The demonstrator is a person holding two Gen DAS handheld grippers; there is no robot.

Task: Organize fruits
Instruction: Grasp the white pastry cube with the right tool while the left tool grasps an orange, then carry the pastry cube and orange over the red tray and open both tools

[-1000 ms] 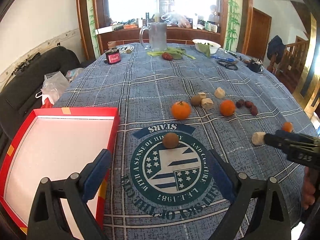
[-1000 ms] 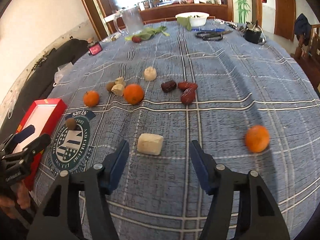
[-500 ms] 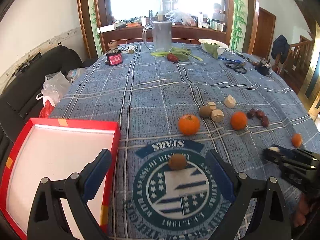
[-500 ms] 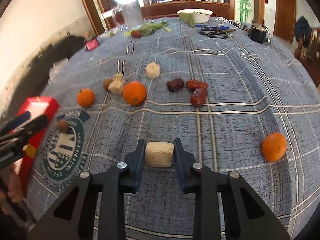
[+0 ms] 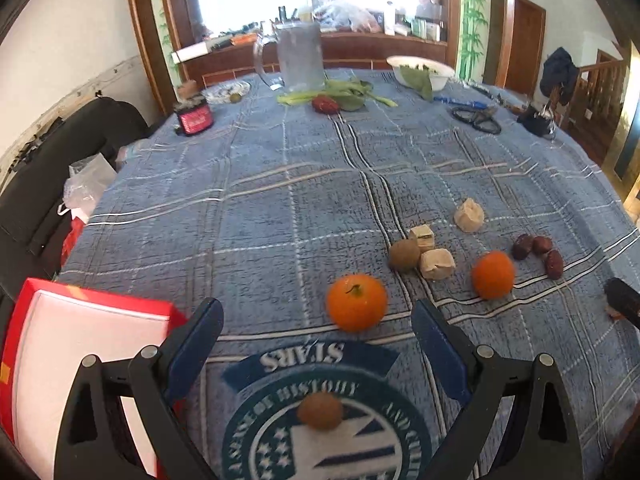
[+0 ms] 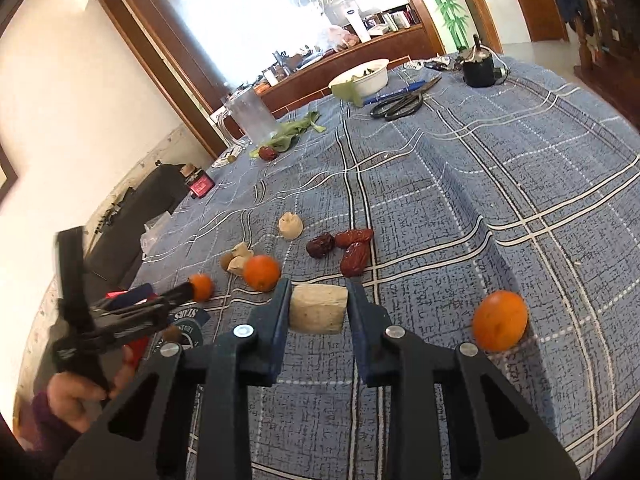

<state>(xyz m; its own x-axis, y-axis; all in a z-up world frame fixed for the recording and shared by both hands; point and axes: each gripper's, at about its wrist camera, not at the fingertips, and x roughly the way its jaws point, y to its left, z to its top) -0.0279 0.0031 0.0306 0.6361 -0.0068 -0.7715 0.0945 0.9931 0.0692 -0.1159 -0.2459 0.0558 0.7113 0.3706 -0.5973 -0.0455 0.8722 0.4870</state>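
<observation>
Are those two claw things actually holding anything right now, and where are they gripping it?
The right gripper pinches the pale cut chunk by its two opposite ends. The left gripper is open, holding nothing.

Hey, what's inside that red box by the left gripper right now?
The red box shows only its bare white bottom; no fruit lies in the visible part. The left gripper, open, covers the box's near right corner, and its near end runs out of frame, so those parts stay unknown.

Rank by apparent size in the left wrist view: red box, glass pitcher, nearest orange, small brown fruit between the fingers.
1. red box
2. glass pitcher
3. nearest orange
4. small brown fruit
Nearness enlarges the box; true sizes stay unsure.
</observation>
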